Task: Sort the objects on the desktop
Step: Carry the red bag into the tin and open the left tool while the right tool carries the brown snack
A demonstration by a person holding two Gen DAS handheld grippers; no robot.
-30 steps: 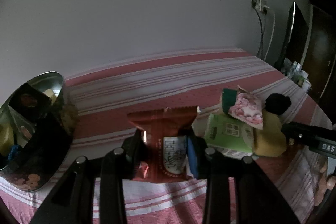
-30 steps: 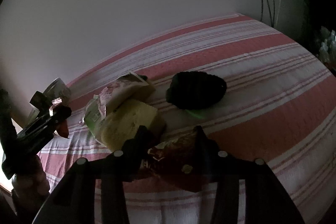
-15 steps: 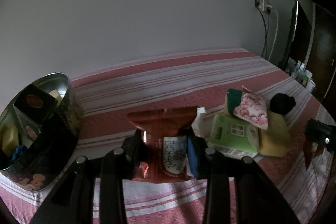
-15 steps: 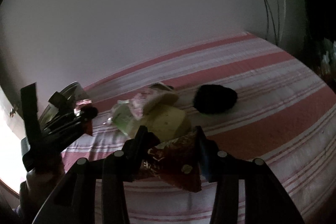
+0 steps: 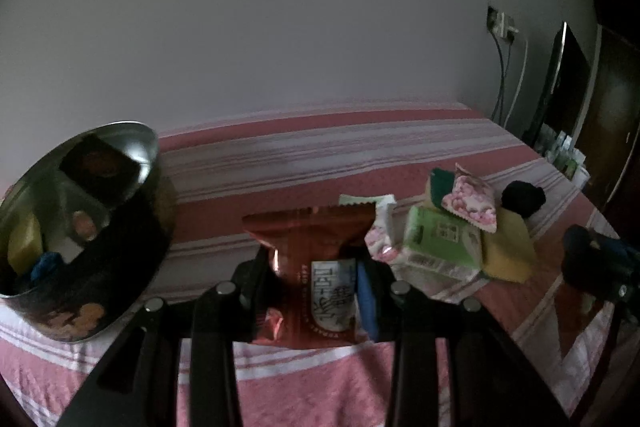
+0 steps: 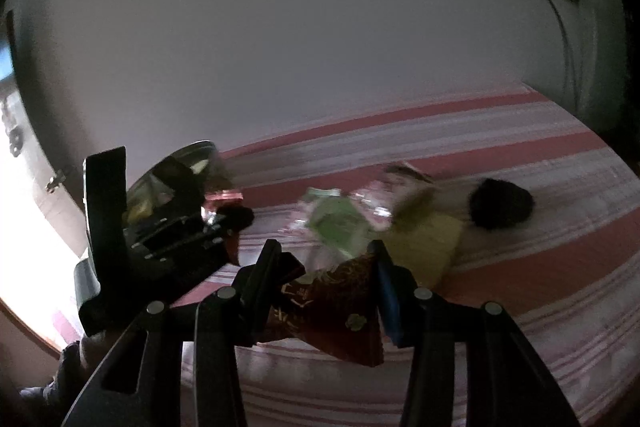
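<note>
— Red-brown foil fills the left tongs (image 5: 316, 291): they are clamped on a snack packet (image 5: 316, 267), its long axis running straight away from the camera, crimped top edge pointing forward and up, printed label near the pads.

— And the right tongs (image 6: 326, 291)?

— Closed on a dark red packet with gold print (image 6: 340, 315). It sits tilted between the fingers, one corner hanging down toward the camera, the other end pointing up and away.

— What lies beyond them?

— Left of the left tongs stands a round metal tin (image 5: 80, 227), tilted open toward the lens, with small packets inside. To the right, on the red and white striped tablecloth (image 5: 304, 155), a pile lies: a green pack (image 5: 436, 239), a pink floral sachet (image 5: 472, 203) on top of it, a yellow sponge (image 5: 508, 251) just beside, and a black object (image 5: 522, 197) behind.

— Do the two tongs see each other?

— Yes. The right wrist view shows the left one (image 6: 224, 223) at its left, in front of the tin (image 6: 176, 171), with a bit of its red packet (image 6: 224, 197) showing. That view is blurred.
</note>
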